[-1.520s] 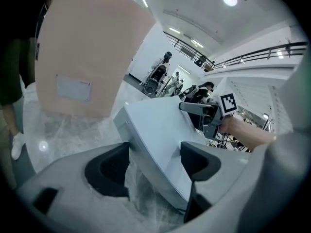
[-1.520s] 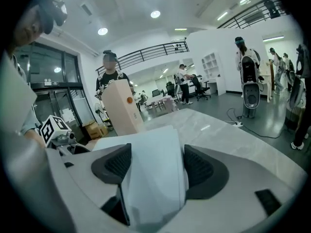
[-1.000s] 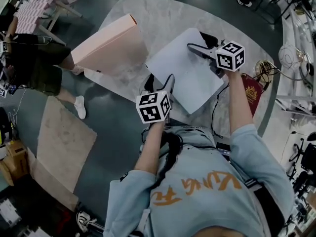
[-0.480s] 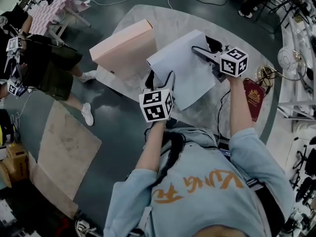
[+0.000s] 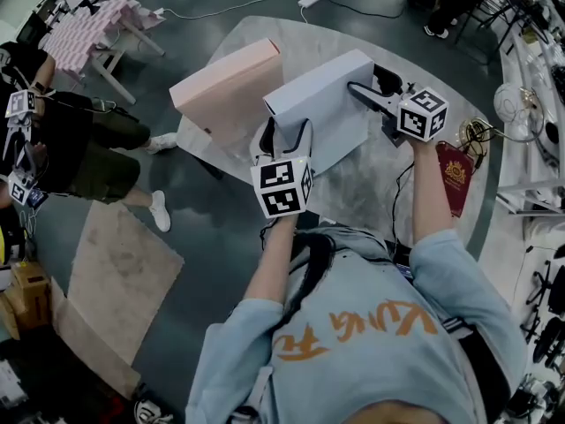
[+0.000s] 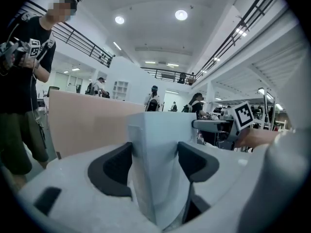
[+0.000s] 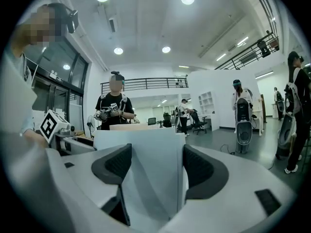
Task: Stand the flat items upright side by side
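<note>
A flat white box (image 5: 320,104) is held on edge above the round marble table (image 5: 371,188), close beside a pink box (image 5: 225,85) that stands upright at its left. My left gripper (image 5: 282,138) grips the white box's near end; its jaws have just been closing with the box between them. My right gripper (image 5: 367,83) is shut on the far right end. In the left gripper view the white box (image 6: 155,178) fills the gap between the pads, with the pink box (image 6: 87,123) behind. The right gripper view shows the white box (image 7: 150,183) clamped likewise.
A dark red booklet (image 5: 454,171) and coiled cables (image 5: 477,124) lie at the table's right edge. A person in black (image 5: 62,122) stands on the floor at the left. Flat cardboard (image 5: 115,272) lies on the floor below the table.
The white box has swung up from a slanted, nearly flat pose to standing on edge beside the pink box. Both grippers rose with it.
</note>
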Tool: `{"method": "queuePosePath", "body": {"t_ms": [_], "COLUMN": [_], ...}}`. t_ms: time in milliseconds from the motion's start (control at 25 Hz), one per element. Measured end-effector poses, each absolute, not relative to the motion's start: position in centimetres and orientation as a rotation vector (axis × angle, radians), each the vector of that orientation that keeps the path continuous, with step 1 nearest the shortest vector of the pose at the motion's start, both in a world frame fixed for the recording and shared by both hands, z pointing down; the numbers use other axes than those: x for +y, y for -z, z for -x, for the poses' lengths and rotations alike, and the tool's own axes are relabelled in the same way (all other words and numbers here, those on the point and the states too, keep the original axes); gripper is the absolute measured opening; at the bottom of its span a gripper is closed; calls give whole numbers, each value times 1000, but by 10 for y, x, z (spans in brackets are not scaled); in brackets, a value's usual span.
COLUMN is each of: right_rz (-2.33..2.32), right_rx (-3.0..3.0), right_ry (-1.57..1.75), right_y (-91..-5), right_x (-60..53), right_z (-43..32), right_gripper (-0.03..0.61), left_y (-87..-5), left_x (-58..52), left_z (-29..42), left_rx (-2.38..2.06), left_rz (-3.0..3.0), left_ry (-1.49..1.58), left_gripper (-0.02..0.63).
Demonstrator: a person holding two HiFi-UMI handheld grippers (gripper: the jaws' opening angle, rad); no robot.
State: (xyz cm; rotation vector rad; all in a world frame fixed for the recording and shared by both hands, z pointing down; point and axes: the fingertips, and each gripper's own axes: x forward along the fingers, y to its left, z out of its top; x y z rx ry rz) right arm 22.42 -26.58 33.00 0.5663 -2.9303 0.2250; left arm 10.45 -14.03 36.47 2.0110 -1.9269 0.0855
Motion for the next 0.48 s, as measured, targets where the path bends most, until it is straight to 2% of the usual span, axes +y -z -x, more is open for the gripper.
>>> {"method": "queuePosePath", "body": {"t_ms": [480], "right_rz": [-591], "right_rx": [-2942], "right_ry": [-154], "right_y": [-326], "right_x": [-247], "right_z": [-233], "right_gripper": [336], "left_y": [-355], "left_x": [-125], "left_z": [-108], "left_rx": [-1966], "left_rz": [-2070], "left_ry": [-93], "left_gripper": [299]}}
